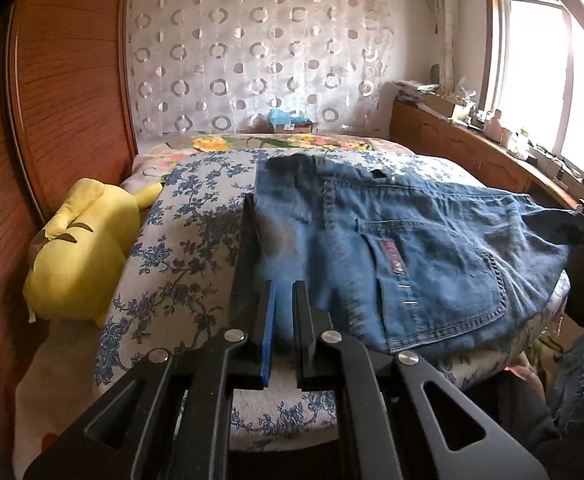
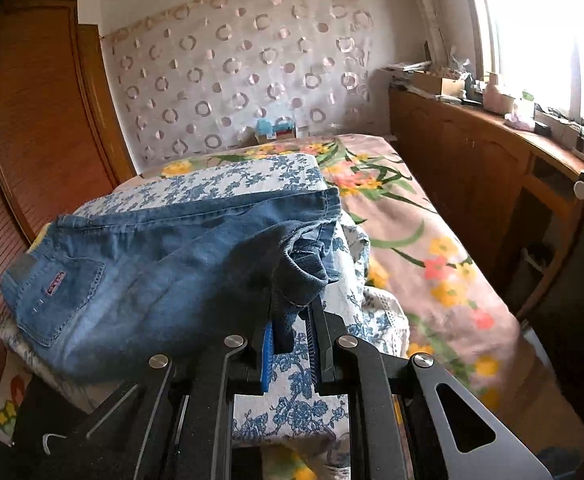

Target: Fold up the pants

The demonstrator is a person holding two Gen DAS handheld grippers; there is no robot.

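Observation:
Blue denim pants lie folded over on a blue-flowered white quilt on the bed, back pocket with a red label up. My left gripper is shut on the near waist edge of the pants. In the right wrist view the pants stretch left across the quilt. My right gripper is shut on a bunched dark hem of the pants, held slightly above the quilt.
A yellow plush toy lies left of the quilt by the wooden headboard. A flowered bedspread covers the bed to the right. A wooden cabinet with clutter runs under the window. A small box sits at the far wall.

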